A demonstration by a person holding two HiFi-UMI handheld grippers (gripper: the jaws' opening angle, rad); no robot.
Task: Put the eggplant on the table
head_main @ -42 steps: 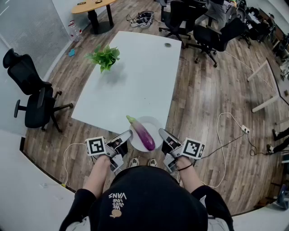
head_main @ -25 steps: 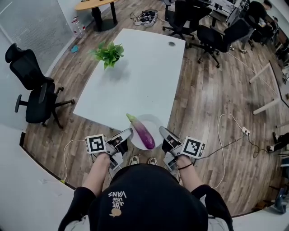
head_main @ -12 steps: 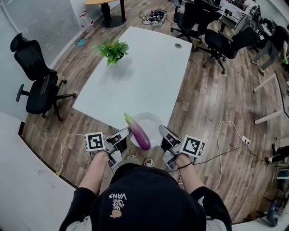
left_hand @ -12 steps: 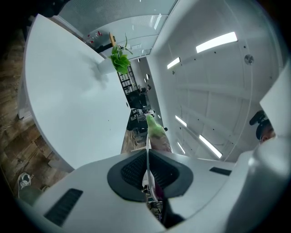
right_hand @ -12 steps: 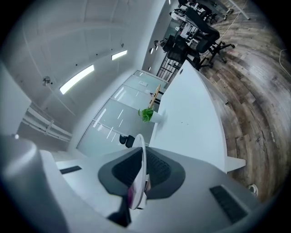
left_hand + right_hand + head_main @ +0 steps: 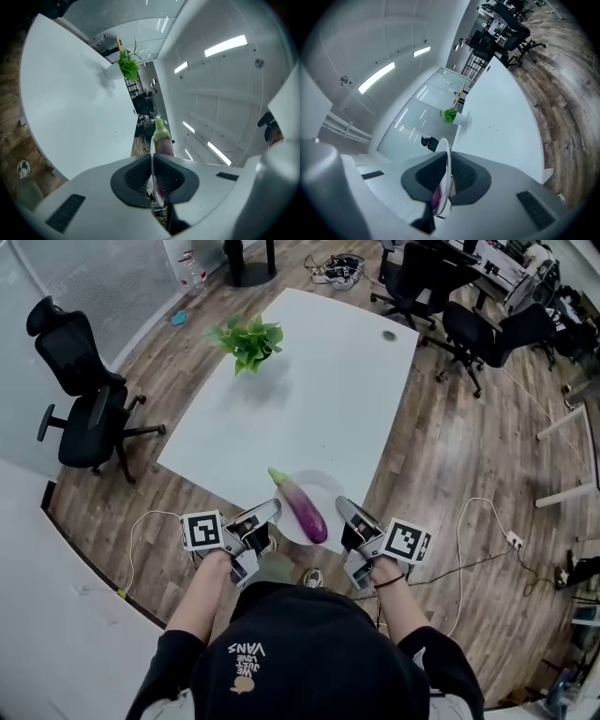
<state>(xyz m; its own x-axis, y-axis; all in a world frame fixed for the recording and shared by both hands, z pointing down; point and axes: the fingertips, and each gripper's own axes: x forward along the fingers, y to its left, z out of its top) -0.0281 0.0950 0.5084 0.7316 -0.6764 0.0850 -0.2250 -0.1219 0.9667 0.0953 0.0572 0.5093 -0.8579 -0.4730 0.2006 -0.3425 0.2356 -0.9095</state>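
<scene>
A purple eggplant [image 6: 303,506] with a green stem lies on a white plate [image 6: 325,489]. The plate is held level over the near edge of the white table [image 6: 309,381]. My left gripper [image 6: 270,511] is shut on the plate's left rim. My right gripper [image 6: 343,509] is shut on its right rim. In the left gripper view the thin rim runs between the shut pads of the left gripper [image 6: 151,160], with the eggplant [image 6: 162,138] beyond them. In the right gripper view the right gripper [image 6: 447,165] clamps the plate's rim [image 6: 446,149], and a bit of purple eggplant [image 6: 438,199] shows below.
A potted green plant [image 6: 248,341] stands at the table's far left. A black office chair [image 6: 82,413] stands on the wood floor to the left, and more chairs [image 6: 469,320] beyond the far right corner. A white cable [image 6: 461,531] lies on the floor at right.
Both grippers have carried the plate and eggplant a little forward toward the table's near edge. The eggplant has stayed on the plate, and both grips are unchanged.
</scene>
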